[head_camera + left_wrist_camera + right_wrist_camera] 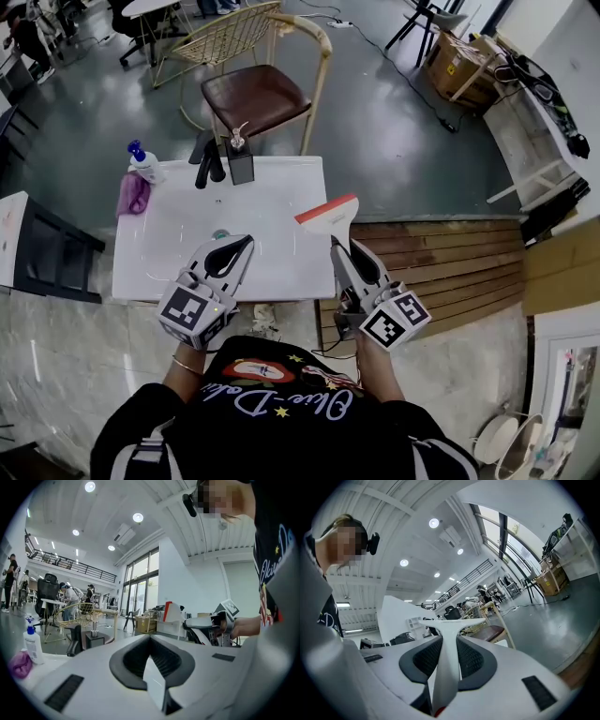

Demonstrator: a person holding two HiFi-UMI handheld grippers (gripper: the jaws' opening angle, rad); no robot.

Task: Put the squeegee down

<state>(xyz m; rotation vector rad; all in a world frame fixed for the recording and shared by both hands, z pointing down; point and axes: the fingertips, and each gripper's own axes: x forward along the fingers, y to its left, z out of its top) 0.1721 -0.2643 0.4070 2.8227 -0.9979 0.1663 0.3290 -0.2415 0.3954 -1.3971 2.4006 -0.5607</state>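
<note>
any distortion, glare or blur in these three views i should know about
Head view: sharp, evenly lit, edges bowed, faint sheen on the floor. Left gripper view: heavy fisheye, black corners, ceiling lights blown out. Right gripper view: same fisheye, the squeegee slightly soft up close.

bright ceiling lights (137, 517), fisheye warping at the edges.

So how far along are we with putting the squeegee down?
Done: nothing yet. In hand: the right claw is shut on the squeegee, over the right edge of the sink. The left claw is shut and empty. Left: lower the squeegee, open the claw.
</note>
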